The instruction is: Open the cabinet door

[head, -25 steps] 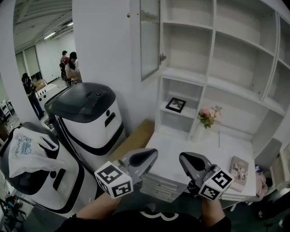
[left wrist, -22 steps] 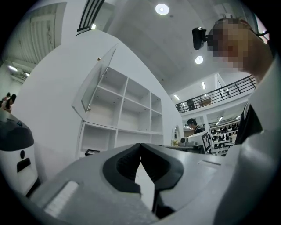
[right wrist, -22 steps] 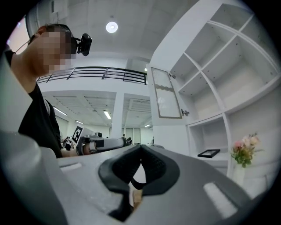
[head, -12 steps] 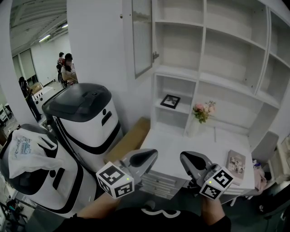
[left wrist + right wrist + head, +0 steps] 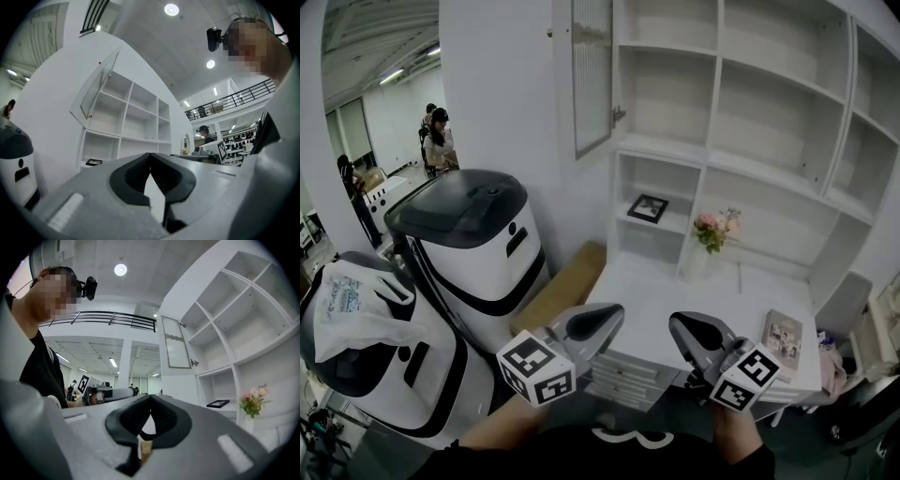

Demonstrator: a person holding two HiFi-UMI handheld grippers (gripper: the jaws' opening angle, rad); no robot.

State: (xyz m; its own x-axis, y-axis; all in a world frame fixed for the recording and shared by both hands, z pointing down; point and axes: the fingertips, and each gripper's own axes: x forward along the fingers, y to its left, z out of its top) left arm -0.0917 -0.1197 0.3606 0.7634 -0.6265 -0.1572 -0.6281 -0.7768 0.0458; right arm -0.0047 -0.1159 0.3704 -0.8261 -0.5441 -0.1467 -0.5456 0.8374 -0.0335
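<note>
Both your grippers are closed with nothing in them: the left gripper [image 5: 609,317] and the right gripper [image 5: 678,326] each have their jaw tips pressed together, and they hover side by side over the front edge of the worktop [image 5: 675,286]. Each carries one cube [image 5: 534,367] printed with black-and-white square patterns and no words. The cabinet door [image 5: 592,75], the only one you can see, hangs at the top left corner of the shelf unit [image 5: 769,141]. It is already swung out from the shelves, well above and apart from both grippers, with one small knob [image 5: 619,114] near its lower corner. In the compartment below it lies one dark picture frame [image 5: 648,207], and one bunch of pink flowers [image 5: 710,230] stands at the back of the worktop. One book [image 5: 782,337] lies near the worktop's right front corner, its cover print too small to read. Left of the worktop stand two white-and-black machines [image 5: 478,253], and the nearer one has a white plastic bag [image 5: 347,309] on it whose blue lettering is not legible. Three people [image 5: 436,136] stand far back on the left.
</note>
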